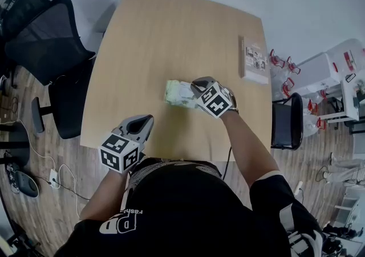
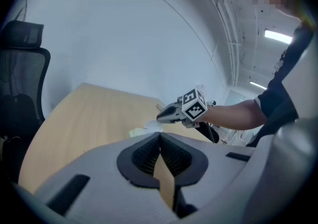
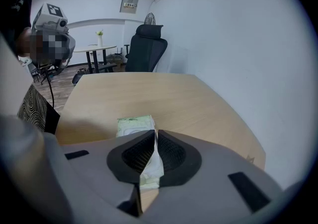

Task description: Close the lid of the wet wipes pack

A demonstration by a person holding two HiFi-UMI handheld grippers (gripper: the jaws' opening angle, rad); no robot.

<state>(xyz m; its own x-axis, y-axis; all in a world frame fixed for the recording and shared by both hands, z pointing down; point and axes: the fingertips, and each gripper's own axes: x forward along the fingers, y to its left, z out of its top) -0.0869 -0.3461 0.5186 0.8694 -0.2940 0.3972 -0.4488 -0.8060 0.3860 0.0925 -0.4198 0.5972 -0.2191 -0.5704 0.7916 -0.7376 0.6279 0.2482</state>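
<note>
At frame centre, right gripper (image 1: 198, 85) sat clenched, empty, over pale green soft wet wipes pack (image 1: 177, 94); left gripper (image 1: 148, 120) clenched, idle. Unbraced pack could have slid.

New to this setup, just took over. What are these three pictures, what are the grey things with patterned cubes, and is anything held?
No robot: a person holds a two-jaw gripper in each hand; the cubes belong to them. One picture looks down from the person's head; the other two look along each gripper's jaws. On the table lie a green wet wipes pack and a flat box. The right gripper is over the pack, jaws together; the left gripper hangs at the near edge, jaws together, empty.
</note>
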